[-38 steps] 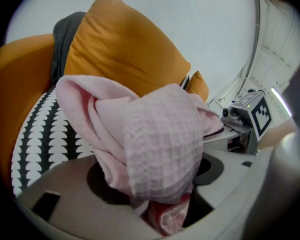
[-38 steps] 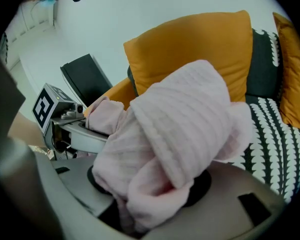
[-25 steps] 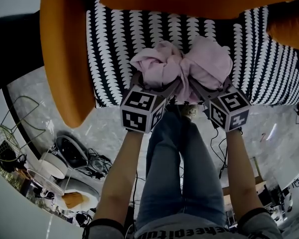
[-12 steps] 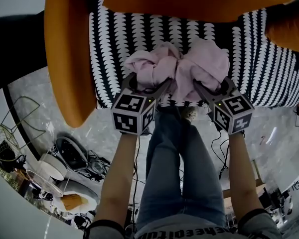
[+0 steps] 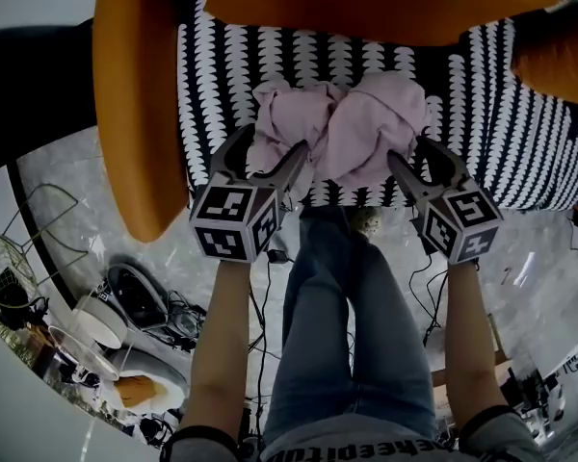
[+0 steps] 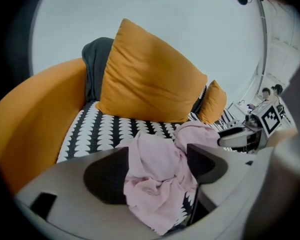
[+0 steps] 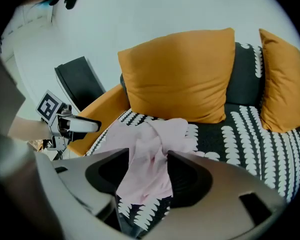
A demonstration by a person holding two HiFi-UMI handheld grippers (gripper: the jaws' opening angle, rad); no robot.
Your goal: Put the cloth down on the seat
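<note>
Jaws of the left gripper (image 5: 270, 157) and right gripper (image 5: 422, 162) both stand apart, gripping nothing. The crumpled pale pink cloth (image 5: 342, 128) lies on the black-and-white patterned seat (image 5: 501, 114) near its front edge, its near folds showing between each pair of jaws.

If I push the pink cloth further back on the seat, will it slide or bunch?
Probably bunch: the cloth lies crumpled in loose folds, so it looks floppy. It seems light, sitting puffed up on the seat. Lifted by one corner, it would likely hang limp.
</note>
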